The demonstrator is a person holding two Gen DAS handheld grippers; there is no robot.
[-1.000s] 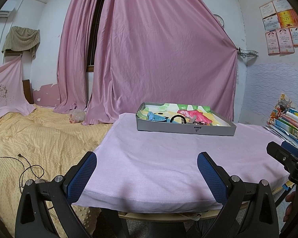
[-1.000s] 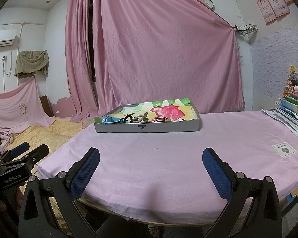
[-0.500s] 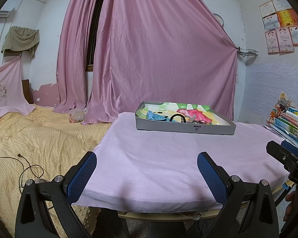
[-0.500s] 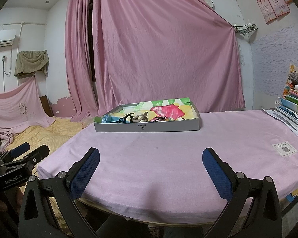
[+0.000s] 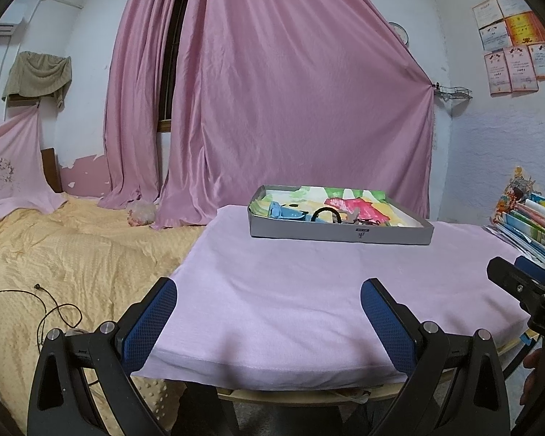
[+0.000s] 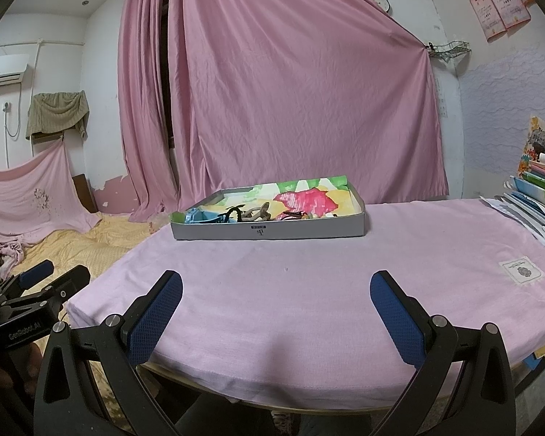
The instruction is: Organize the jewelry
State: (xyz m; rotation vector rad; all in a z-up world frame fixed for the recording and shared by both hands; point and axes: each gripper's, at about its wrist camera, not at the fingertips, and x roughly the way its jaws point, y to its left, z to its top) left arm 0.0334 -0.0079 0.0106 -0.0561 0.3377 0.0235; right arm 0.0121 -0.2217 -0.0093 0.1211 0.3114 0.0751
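Table (image 6: 309,290) under a pink cloth fills both wrist views, with a shallow grey tray (image 6: 269,230) standing toward its far edge, in front of the pink curtain (image 6: 290,109). Inside the tray, on a colourful liner, lie a blue piece (image 5: 285,212), a black hoop (image 5: 325,212) and other small items too small to tell apart. The left gripper (image 5: 269,321) and the right gripper (image 6: 276,314) hover at the near edge, jaws spread wide, gripping nothing. Books (image 6: 541,189) are stacked at the table's right.
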